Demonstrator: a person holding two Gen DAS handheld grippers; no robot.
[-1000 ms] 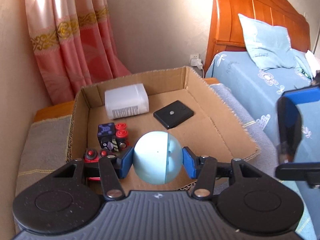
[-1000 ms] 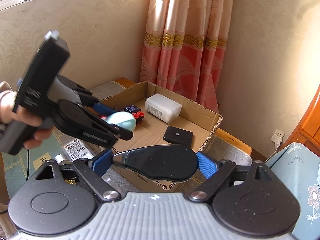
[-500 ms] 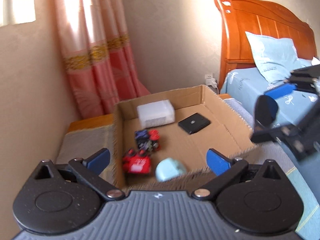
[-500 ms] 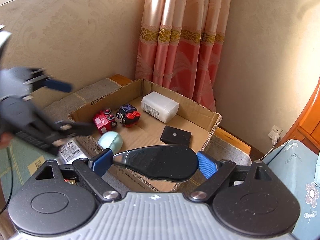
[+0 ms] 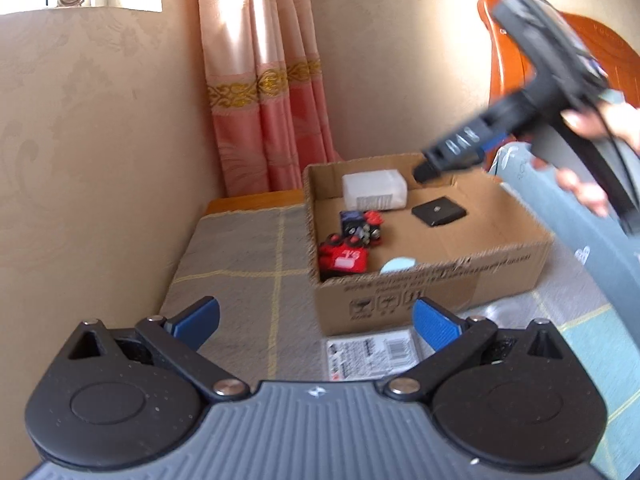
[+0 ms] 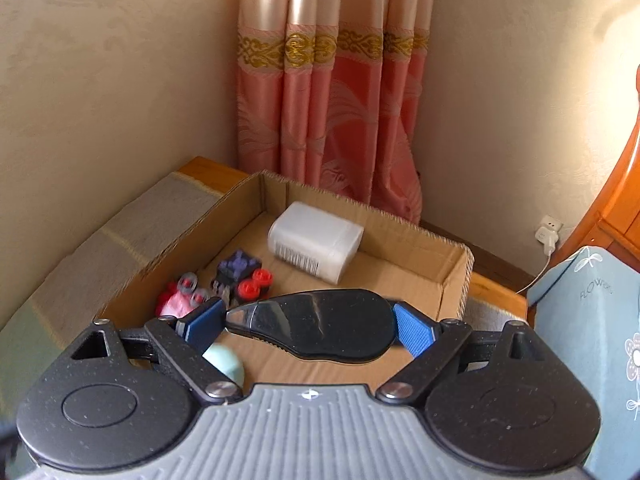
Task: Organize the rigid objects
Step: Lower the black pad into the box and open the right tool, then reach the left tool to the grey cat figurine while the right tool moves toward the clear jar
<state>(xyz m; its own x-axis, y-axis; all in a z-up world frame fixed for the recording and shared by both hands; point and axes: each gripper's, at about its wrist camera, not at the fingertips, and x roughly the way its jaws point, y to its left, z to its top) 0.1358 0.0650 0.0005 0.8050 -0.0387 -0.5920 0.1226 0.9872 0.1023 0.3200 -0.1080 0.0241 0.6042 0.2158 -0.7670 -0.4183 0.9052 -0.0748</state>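
A cardboard box holds a white plastic container, a black square plate, a dark blue and red toy, a red toy car and a pale blue ball. My left gripper is open and empty, in front of the box. My right gripper is shut on a glossy black oval object above the box's near part; its body shows above the box in the left wrist view.
A printed packet lies on the grey checked cloth in front of the box. A pink curtain hangs behind, walls close to the left. A bed with blue bedding and a wooden headboard stands to the right.
My left gripper let go of the blue ball into the box, opened and pulled back and down. My right gripper moved forward over the box with the black object.
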